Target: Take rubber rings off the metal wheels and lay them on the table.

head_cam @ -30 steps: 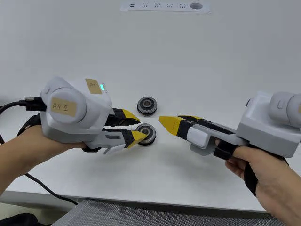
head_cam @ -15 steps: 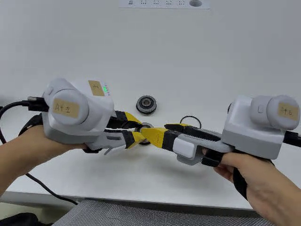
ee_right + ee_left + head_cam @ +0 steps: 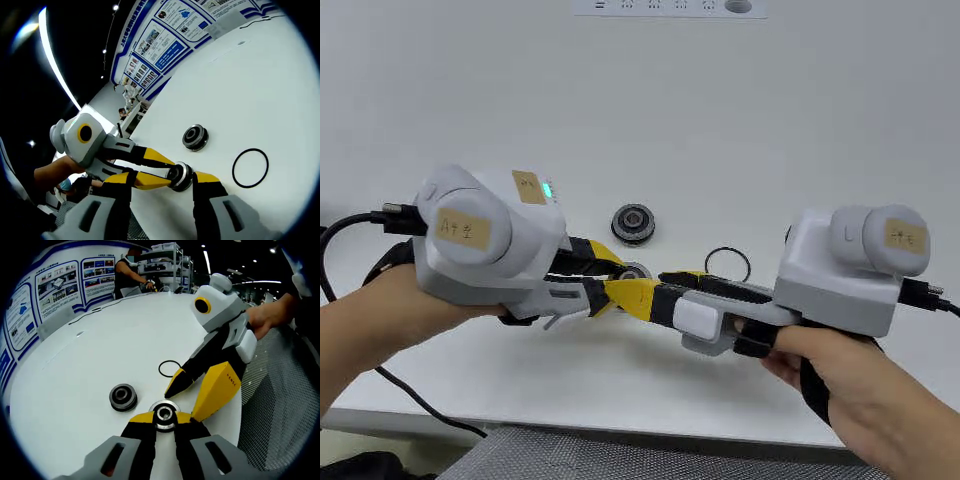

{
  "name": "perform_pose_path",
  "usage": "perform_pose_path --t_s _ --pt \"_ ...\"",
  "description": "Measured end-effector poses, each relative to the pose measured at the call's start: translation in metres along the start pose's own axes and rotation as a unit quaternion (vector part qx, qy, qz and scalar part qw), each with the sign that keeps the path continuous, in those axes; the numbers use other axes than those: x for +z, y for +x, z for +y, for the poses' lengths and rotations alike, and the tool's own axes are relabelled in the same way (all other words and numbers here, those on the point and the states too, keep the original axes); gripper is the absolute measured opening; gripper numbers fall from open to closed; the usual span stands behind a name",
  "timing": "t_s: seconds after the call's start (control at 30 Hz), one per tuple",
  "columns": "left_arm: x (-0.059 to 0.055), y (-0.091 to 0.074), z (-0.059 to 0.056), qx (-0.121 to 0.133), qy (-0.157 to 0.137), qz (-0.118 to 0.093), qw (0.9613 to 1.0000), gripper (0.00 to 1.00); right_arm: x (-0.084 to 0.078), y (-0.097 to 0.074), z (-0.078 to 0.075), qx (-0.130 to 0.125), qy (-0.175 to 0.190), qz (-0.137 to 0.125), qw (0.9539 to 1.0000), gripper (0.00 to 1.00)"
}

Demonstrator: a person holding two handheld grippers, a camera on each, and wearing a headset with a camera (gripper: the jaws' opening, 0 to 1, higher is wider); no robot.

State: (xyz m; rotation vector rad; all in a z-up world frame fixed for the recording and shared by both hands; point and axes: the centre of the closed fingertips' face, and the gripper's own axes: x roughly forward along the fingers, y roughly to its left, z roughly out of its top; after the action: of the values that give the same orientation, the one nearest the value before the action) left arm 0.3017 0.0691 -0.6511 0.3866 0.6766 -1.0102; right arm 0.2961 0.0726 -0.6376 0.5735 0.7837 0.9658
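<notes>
My left gripper (image 3: 617,272) is shut on a metal wheel (image 3: 633,271), which sits upright between its yellow tips (image 3: 165,418). The held wheel (image 3: 165,413) has a dark rubber band around its rim. My right gripper (image 3: 645,283) comes in from the right, open, with one jaw on each side of that wheel (image 3: 180,175); its tips (image 3: 180,180) lie close against the rim. A second wheel (image 3: 633,222) lies flat on the table behind them. One loose black rubber ring (image 3: 727,264) lies on the white table to the right.
The white table (image 3: 650,130) runs far back to a power strip (image 3: 670,8). A black cable (image 3: 350,228) trails from the left gripper over the near left edge. A person (image 3: 131,270) stands at shelves beyond the table.
My right gripper has moved left, from apart from the wheel to straddling it. The left gripper has held the wheel almost still. The loose ring has come out from behind the right gripper.
</notes>
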Motion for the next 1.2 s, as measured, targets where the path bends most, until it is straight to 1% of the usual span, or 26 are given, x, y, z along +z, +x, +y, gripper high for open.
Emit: perform_pose_path --t_s 0.23,0.53,0.67,0.8,0.93,1.0,1.1,1.13,1.2 --pt "0.0 0.001 0.0 -0.004 0.01 0.009 0.9999 0.13 -0.002 0.004 -0.001 0.0 0.014 0.005 0.9999 0.52" --pt "-0.001 0.002 0.001 -0.005 0.011 0.01 0.9999 0.13 -0.004 0.004 0.0 0.004 0.038 0.007 0.9993 0.52" --pt "-0.002 0.002 0.0 -0.004 0.011 0.01 0.9999 0.13 -0.004 0.004 0.0 0.003 0.04 0.008 0.9992 0.51" --pt "-0.002 0.002 0.0 -0.005 0.012 0.012 0.9998 0.13 -0.004 0.003 0.001 0.004 0.051 0.01 0.9987 0.51" --pt "-0.003 0.002 0.0 -0.005 0.012 0.014 0.9998 0.13 -0.005 0.001 -0.001 0.005 0.063 0.01 0.998 0.48" --pt "-0.003 0.002 0.0 -0.005 0.012 0.014 0.9998 0.13 -0.005 -0.001 -0.002 0.007 0.079 0.008 0.9968 0.46" --pt "-0.003 0.001 0.0 -0.004 0.01 0.013 0.9999 0.13 -0.01 -0.003 -0.004 0.012 0.101 0.02 0.9946 0.41" --pt "-0.003 0.001 0.0 -0.004 0.01 0.013 0.9999 0.13 -0.011 -0.003 -0.004 0.013 0.103 0.019 0.9944 0.4" --pt "-0.003 0.001 0.0 -0.004 0.01 0.013 0.9999 0.13 -0.01 -0.004 -0.003 0.015 0.112 0.008 0.9936 0.4"
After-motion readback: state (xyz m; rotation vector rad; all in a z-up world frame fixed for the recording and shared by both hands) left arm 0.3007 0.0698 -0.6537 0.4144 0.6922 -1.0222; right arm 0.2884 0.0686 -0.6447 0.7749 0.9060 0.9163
